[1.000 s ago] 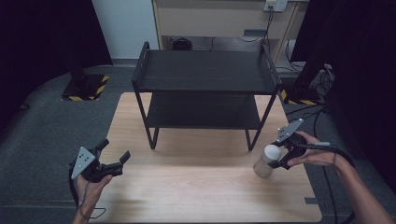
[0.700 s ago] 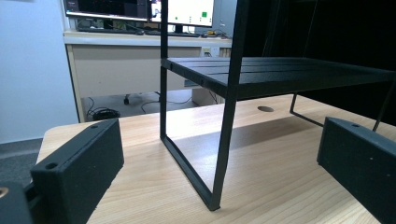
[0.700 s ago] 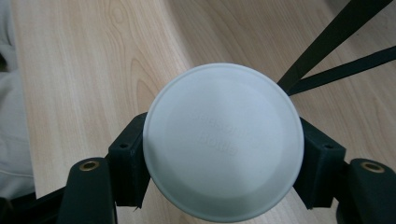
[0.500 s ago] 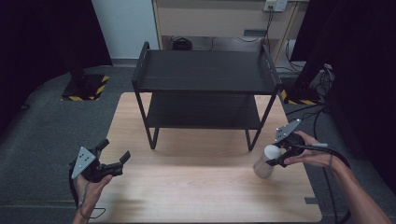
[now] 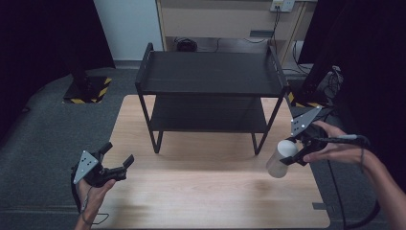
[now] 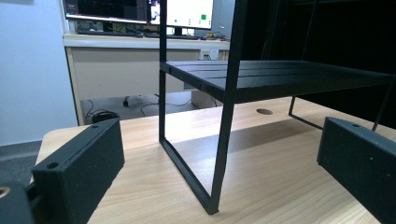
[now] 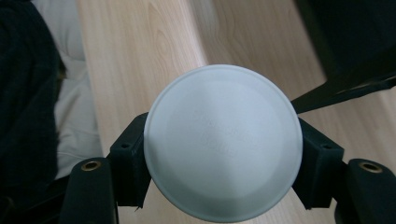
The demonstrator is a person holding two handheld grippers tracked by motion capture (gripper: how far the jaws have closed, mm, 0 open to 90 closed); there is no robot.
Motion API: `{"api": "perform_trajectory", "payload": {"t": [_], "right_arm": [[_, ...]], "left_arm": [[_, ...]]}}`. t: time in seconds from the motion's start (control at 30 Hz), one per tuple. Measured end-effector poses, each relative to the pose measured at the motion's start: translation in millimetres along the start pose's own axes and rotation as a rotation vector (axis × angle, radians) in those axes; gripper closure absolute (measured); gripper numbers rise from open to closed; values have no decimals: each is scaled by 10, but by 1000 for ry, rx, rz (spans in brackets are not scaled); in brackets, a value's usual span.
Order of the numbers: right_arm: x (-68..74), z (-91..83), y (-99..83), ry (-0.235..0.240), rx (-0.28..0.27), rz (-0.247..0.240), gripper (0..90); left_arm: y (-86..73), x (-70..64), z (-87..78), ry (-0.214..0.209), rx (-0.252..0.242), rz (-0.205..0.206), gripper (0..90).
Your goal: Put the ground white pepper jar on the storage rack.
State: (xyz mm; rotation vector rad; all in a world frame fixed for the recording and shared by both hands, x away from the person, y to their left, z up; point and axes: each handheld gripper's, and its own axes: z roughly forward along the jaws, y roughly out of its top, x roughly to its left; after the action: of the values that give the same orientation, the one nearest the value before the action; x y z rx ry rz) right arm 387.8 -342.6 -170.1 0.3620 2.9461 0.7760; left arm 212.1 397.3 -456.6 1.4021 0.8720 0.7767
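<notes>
We hold the right tongs [image 5: 293, 154] near the counter's [image 5: 206, 191] right edge, approx. midway between front and back edges. Its jaws are clamped on a clear jar [image 5: 279, 162] w/ a white lid [image 5: 287, 147], one jaw on each side of the lid. In the right gripper view we look straight down on that lid [image 7: 223, 142]: round, pale, w/ faint embossed lettering we can't read, black jaws pressed to its left and right sides. Whether the jar's base touches the counter or hangs just above it, we can't tell.

The left tongs [image 5: 116, 160] sit at the front left corner of the counter, jaws spread wide w/ nothing between them. In the left gripper view the two black jaws stand far apart, w/ bare wood and a leg of the rack [image 6: 224, 140] between.

The black two-tier rack [image 5: 210, 91] stands along the back of the counter, centred; both shelves look bare. The jar is just in front of and to the right of the rack's front right leg, not touching it.
</notes>
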Motion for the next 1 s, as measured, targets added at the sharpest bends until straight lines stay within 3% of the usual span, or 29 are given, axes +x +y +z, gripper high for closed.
{"api": "perform_trajectory", "payload": {"t": [0.27,0.5,0.8,1.0], "right_arm": [[182,-711,567,-16,-5,-61,335],[268,-1193,1038,-11,-26,-108,335],[192,-1477,1510,-30,-29,-114,335],[-27,-1588,1740,-86,-50,-46,334]], "left_arm": [[-2,5,2,2,-1,-2,0],[-5,8,0,0,-4,-3,0],[-19,28,7,1,-1,-20,0],[-22,30,4,0,0,-21,0]]}}
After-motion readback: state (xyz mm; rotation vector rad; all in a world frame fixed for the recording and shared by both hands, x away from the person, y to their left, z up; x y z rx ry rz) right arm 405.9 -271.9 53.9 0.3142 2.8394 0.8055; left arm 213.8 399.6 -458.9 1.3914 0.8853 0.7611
